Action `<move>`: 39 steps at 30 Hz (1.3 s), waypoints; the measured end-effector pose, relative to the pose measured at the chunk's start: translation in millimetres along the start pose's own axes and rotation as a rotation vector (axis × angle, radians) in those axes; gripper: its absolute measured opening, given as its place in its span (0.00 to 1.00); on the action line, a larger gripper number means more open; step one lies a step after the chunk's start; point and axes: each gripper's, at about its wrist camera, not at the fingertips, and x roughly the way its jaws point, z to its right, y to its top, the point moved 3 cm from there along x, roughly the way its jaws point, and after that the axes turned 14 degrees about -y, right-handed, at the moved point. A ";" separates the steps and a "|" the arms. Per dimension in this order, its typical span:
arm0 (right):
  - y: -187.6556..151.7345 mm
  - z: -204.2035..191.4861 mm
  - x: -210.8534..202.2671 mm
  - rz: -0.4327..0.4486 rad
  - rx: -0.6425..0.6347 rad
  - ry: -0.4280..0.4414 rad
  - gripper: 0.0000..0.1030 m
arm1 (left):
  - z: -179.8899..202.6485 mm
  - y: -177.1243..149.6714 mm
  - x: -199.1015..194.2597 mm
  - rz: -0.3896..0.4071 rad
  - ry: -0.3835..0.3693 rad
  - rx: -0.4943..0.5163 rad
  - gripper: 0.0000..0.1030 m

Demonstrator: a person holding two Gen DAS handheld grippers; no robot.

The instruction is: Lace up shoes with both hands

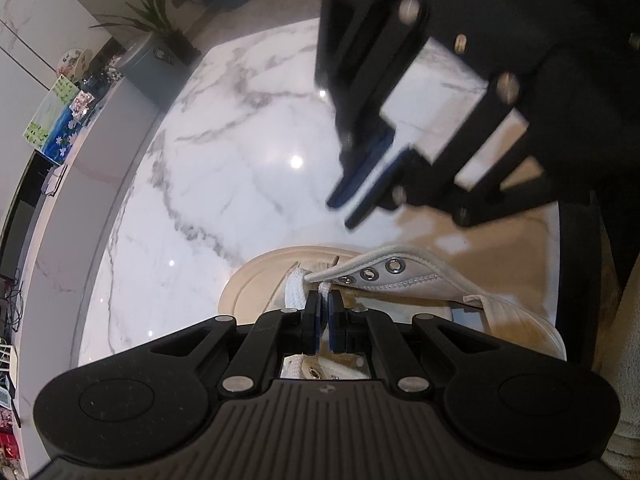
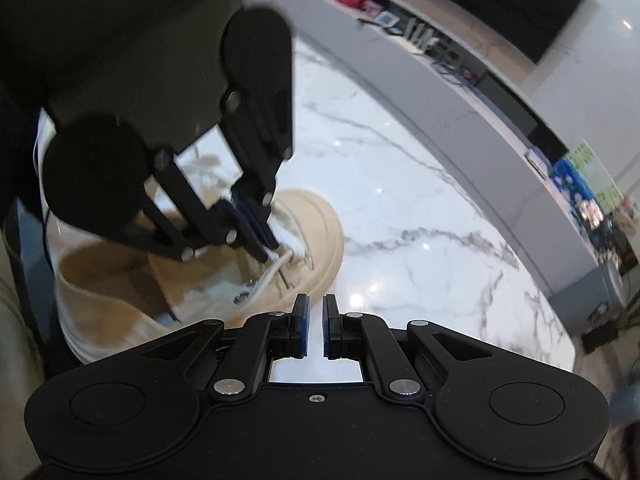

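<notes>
A cream canvas shoe (image 1: 420, 276) with metal eyelets (image 1: 394, 266) lies on the marble table (image 1: 240, 160), toe pointing away. My left gripper (image 1: 323, 300) is shut on the white lace (image 1: 294, 284) just above the lowest eyelets. In the right wrist view the left gripper (image 2: 270, 252) pinches the same lace (image 2: 266, 276) over the shoe (image 2: 316, 220). My right gripper (image 2: 316, 304) hovers above the table beside the toe, blue pads nearly together with nothing between them. From the left wrist view, the right gripper (image 1: 342, 212) hangs above and beyond the shoe.
The marble table (image 2: 420, 220) stretches beyond the toe. A grey curved counter (image 1: 80, 184) runs along its far side with boxes and small clutter. A potted plant (image 1: 152, 20) stands at the far corner. Beige clothing (image 1: 624, 340) of the person shows at the right edge.
</notes>
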 end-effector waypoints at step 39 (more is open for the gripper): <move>-19.7 -23.1 36.0 0.176 -0.582 0.213 0.05 | -3.6 -4.6 6.9 0.047 -0.004 0.036 0.05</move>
